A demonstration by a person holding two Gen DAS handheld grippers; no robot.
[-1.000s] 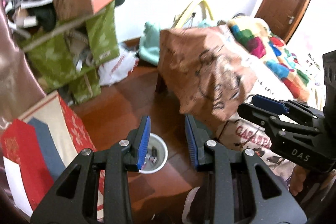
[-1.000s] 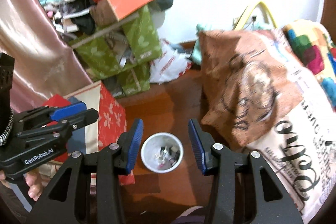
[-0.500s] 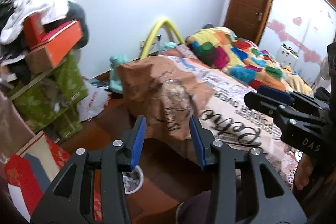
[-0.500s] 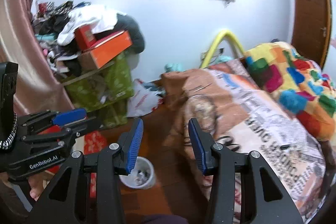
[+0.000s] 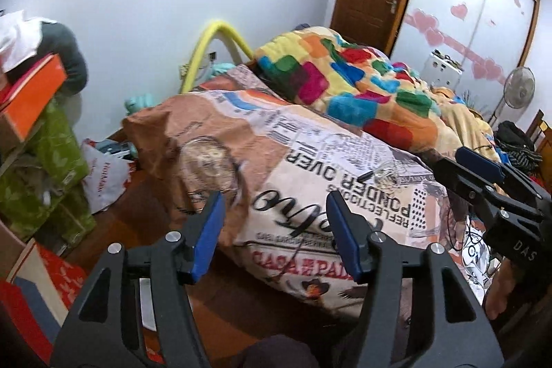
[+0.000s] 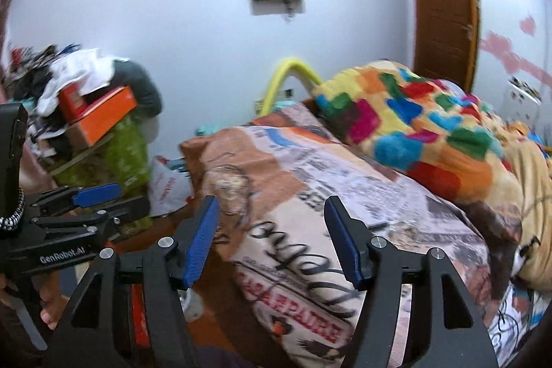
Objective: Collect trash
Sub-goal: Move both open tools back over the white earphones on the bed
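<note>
My left gripper (image 5: pixel 276 226) hangs over the near edge of the bed (image 5: pixel 310 161); its blue-padded jaws are opening with nothing between them. My right gripper (image 6: pixel 272 223) is beside it, jaws also opening and empty. Each shows in the other's view: the right gripper (image 5: pixel 483 175) at the right edge, the left gripper (image 6: pixel 96 192) at the left edge. A crumpled clear wrapper (image 5: pixel 388 173) and a dark pen-like stick (image 5: pixel 365 175) lie on the newspaper-print cover. A white cup (image 6: pixel 193 304) stands on the floor, mostly hidden behind my right gripper's finger.
A patchwork quilt (image 5: pixel 345 81) is heaped on the far side of the bed. Left of the bed stand green boxes (image 5: pixel 51 161) topped with an orange box (image 6: pixel 103 116) and clothes. A white plastic bag (image 5: pixel 103 178) lies on the wooden floor. A red flowered box (image 5: pixel 51 275) sits near left.
Both views swung up and right, from the floor and the white cup to the top of the bed. Both pairs of jaws stand wider apart than before.
</note>
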